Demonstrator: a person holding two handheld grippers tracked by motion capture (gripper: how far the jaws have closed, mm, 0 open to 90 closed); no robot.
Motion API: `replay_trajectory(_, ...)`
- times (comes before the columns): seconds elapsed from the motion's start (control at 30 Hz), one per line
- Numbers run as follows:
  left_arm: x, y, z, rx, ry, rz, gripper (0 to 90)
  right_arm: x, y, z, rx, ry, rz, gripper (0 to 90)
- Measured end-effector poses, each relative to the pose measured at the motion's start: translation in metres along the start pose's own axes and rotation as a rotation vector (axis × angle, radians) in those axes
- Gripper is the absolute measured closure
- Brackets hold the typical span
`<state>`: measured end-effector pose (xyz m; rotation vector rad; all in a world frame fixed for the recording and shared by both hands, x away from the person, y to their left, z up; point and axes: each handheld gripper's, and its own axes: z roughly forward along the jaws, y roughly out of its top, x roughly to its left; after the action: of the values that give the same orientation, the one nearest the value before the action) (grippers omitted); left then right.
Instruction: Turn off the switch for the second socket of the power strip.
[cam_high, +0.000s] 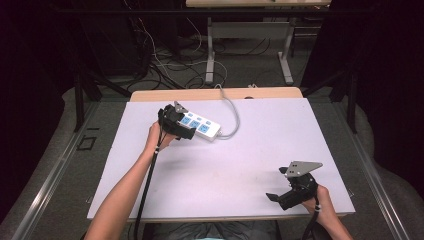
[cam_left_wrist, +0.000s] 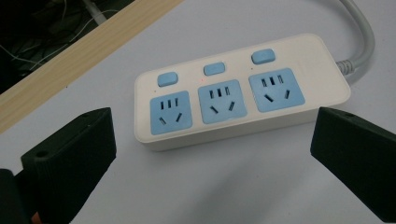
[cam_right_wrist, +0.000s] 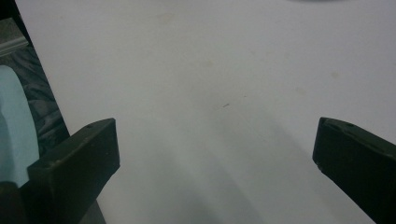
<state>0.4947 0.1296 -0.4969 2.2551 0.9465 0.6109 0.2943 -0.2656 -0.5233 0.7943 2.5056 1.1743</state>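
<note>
Right tongs (cam_high: 281, 186), released, rest at lower right of the desk (cam_high: 240, 160); left tongs (cam_high: 175, 120), released, hover by the power strip (cam_left_wrist: 240, 91) at upper left.

The power strip (cam_high: 200, 125) lies on the table (cam_high: 250, 150) toward its far left, its cable (cam_high: 232, 112) running off the far edge.

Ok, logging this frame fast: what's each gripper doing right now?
Left gripper: open, holding nothing, poised in front of the power strip.
Right gripper: open, holding nothing, over the bare white table.
</note>
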Motion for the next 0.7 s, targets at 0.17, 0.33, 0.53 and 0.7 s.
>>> replay_trajectory(0.17,0.001,0.007,0.006,0.002,0.008,-0.010,0.0,0.000,0.000,0.000,-0.001,0.006,0.002,0.1)
replay_trajectory(0.33,0.001,0.013,0.013,0.020,0.005,-0.017,0.0,0.000,0.000,0.000,0.012,0.006,-0.007,0.1)
replay_trajectory(0.53,0.002,0.019,0.020,0.012,0.002,-0.009,0.2,0.000,0.001,0.000,0.013,0.008,-0.009,0.1)
replay_trajectory(0.7,0.004,0.021,0.027,0.018,0.006,-0.025,0.2,0.000,0.000,0.000,0.003,0.004,-0.012,0.1)
